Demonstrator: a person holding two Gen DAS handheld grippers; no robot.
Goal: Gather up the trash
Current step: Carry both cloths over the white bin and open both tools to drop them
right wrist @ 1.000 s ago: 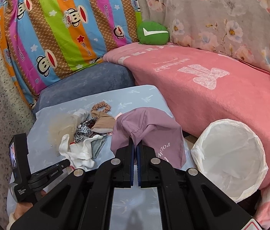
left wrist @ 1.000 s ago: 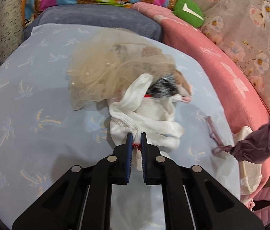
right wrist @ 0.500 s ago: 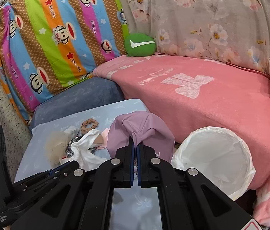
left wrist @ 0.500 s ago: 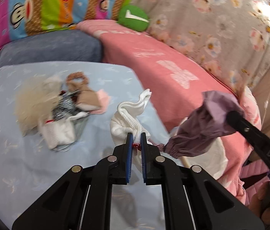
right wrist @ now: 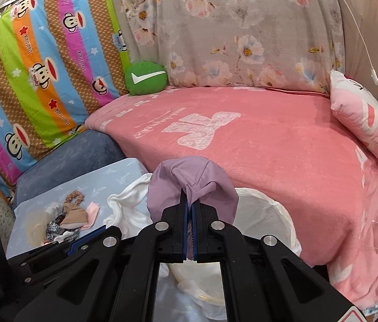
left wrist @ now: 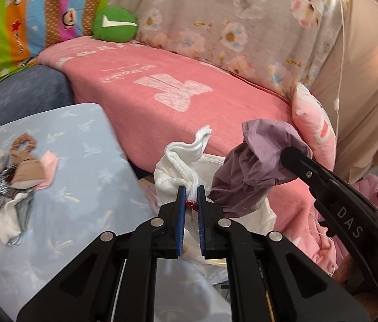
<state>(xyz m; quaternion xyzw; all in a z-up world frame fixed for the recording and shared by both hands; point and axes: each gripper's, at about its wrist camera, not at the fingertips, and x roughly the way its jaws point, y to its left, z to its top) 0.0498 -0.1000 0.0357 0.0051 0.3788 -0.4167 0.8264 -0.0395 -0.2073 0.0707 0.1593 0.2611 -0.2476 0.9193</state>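
My left gripper (left wrist: 191,196) is shut on a white sock (left wrist: 181,166), which hangs in the air past the right edge of the light-blue table (left wrist: 81,166). My right gripper (right wrist: 189,201) is shut on a purple cloth (right wrist: 202,177), also seen in the left wrist view as the purple cloth (left wrist: 256,166). Both hang above a bin lined with a white bag (right wrist: 266,214), partly hidden behind the cloth. A pile of leftover scraps (left wrist: 14,182) lies at the table's left: cream tulle, a brown scrunchie, pink and white bits.
A pink blanket (right wrist: 269,139) covers the bed right behind the bin. A green cushion (right wrist: 146,77), a striped cartoon pillow (right wrist: 41,67) and a floral sheet (right wrist: 242,26) stand at the back. A pink pillow (right wrist: 363,118) lies at the right, a blue-grey cushion (right wrist: 76,153) behind the table.
Both grippers have swung right and up, off the table toward the white-lined bin, carrying the sock and the purple cloth. The scrap pile has slid to the left of both views.
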